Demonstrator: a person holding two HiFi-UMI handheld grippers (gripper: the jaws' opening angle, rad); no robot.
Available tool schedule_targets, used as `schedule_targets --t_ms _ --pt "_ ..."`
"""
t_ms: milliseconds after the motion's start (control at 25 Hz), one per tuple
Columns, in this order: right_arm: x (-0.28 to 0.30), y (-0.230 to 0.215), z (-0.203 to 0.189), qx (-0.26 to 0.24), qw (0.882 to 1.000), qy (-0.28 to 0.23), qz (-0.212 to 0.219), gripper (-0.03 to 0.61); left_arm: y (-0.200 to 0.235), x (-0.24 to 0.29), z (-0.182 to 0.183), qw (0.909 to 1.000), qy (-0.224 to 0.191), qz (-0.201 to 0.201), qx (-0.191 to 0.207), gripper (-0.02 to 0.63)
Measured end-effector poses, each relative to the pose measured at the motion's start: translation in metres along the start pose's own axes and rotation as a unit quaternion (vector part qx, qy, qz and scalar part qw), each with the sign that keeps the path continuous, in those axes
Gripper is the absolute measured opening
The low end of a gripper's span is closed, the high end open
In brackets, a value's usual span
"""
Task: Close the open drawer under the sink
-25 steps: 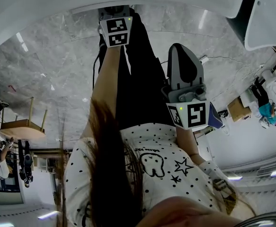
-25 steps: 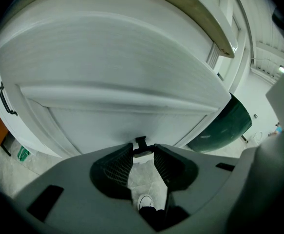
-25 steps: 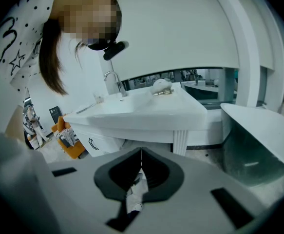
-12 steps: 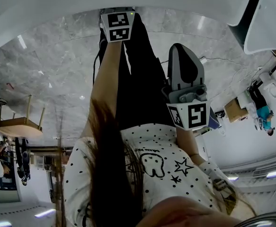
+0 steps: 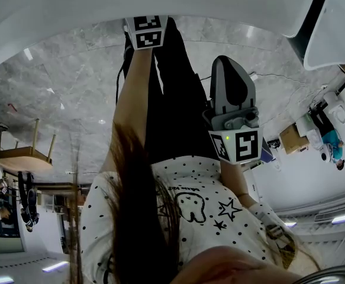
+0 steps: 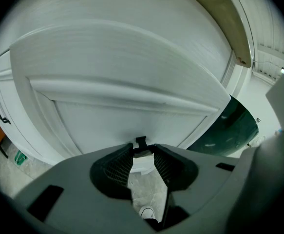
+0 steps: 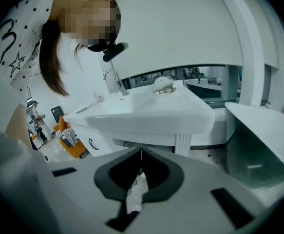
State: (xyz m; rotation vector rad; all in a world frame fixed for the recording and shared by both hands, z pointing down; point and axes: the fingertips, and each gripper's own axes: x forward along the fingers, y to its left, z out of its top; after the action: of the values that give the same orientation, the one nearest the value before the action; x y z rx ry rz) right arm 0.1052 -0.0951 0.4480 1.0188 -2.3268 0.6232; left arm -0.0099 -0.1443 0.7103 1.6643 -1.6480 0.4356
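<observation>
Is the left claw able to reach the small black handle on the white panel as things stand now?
Probably yes: the left claw, jaws slightly apart, has the black handle right at its tips, and nothing shows between them on the white panel.

At the top centre of the head view the left claw [image 5: 145,31] shows only its marker cube, its jaws hidden behind it. Low in the left gripper view, a small black piece [image 6: 141,141] peeps above the jaw tips, its lower part covered.

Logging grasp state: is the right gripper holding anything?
No, the right gripper has its jaws together at the tips, nothing between them.
</observation>
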Motion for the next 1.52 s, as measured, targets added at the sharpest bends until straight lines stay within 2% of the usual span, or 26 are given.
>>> schedule_targets --t_ms 880,1520 --pt "-0.001 -0.01 -0.003 0.003 1.0 0.006 -0.005 0.012 0.012 0.011 0.023 0.9996 -0.02 0.018 -0.001 0.138" --pt "-0.007 -0.019 -0.007 0.001 1.0 0.01 -0.004 0.014 0.012 0.014 0.028 0.9996 -0.021 0.017 -0.006 0.138"
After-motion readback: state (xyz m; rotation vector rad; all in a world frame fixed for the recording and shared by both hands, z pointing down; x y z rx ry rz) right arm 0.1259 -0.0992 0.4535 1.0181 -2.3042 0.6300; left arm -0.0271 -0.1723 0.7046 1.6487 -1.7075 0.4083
